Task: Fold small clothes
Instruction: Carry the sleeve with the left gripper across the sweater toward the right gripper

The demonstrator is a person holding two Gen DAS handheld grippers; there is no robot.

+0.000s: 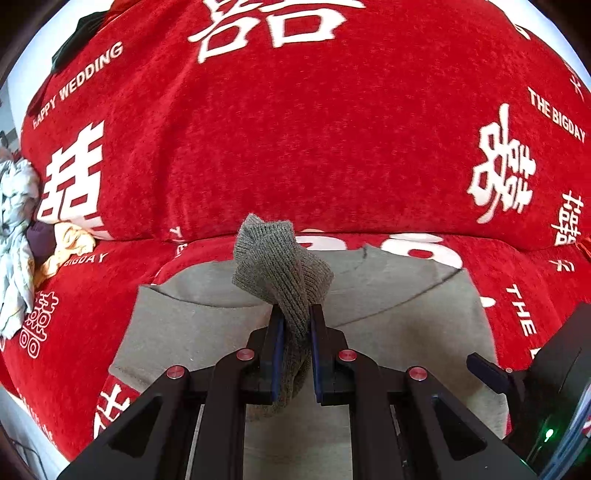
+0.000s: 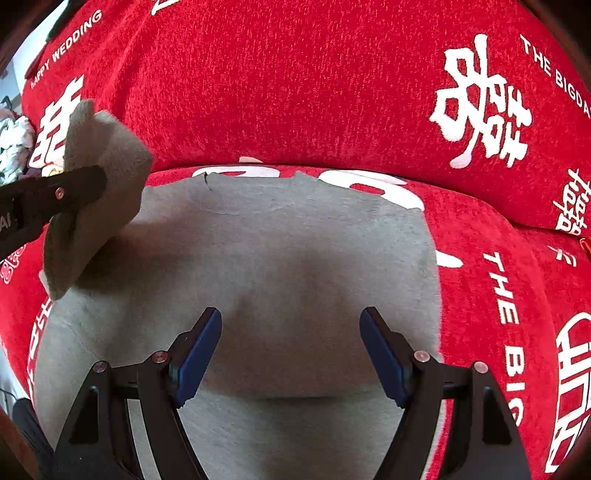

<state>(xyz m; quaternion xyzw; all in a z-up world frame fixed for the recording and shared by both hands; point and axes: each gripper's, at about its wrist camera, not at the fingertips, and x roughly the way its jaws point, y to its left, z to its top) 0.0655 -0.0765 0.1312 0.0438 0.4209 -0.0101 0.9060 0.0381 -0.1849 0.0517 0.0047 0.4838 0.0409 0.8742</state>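
A small grey garment (image 2: 295, 251) lies flat on the red sofa seat (image 2: 480, 295). My left gripper (image 1: 297, 314) is shut on the garment's ribbed grey cuff (image 1: 280, 258) and holds it up off the body of the garment (image 1: 207, 332). In the right wrist view the left gripper (image 2: 74, 188) comes in from the left with that raised sleeve (image 2: 110, 155) folded over its fingers. My right gripper (image 2: 291, 321) hovers open over the garment's near middle with nothing between its pads. One of its fingers (image 1: 487, 369) shows at the right edge of the left wrist view.
The sofa's back cushion (image 1: 295, 147), red with white characters, rises right behind the garment. A heap of pale, yellow and dark clothes (image 1: 18, 221) sits on the seat at far left. A dark garment (image 1: 85, 33) lies on top of the back at upper left.
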